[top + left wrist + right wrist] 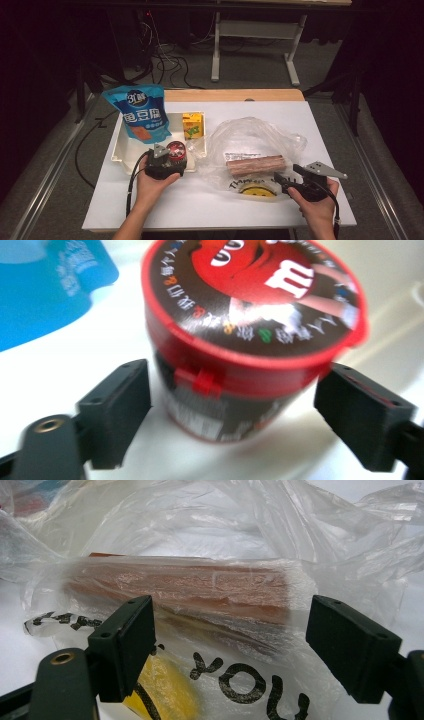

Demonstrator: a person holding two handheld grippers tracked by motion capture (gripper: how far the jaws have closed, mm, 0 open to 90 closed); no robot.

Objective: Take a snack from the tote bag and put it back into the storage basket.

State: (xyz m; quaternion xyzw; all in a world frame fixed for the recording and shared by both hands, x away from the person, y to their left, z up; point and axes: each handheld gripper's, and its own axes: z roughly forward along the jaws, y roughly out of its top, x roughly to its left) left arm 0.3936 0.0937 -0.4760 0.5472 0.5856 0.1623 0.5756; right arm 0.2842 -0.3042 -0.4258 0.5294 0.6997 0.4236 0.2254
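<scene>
A red-lidded candy tub (176, 148) (250, 315) stands upright in the near right part of a white tray (121, 150). My left gripper (173, 157) (237, 377) reaches around it, one jaw on each side, and a small gap shows between each pad and the tub. A long brown packet (256, 164) (190, 585) lies inside a clear plastic bag (250, 132) (225, 520) printed with a yellow smiley. My right gripper (283, 181) (230, 612) sits at the bag's near right edge. Its jaws are wide open, with bag film lying between them.
A blue snack pouch (140, 114) leans in the tray's far left and a small yellow carton (193, 125) stands at its far right. The table's front edge lies just below both hands. Bare white tabletop stretches behind and right of the bag.
</scene>
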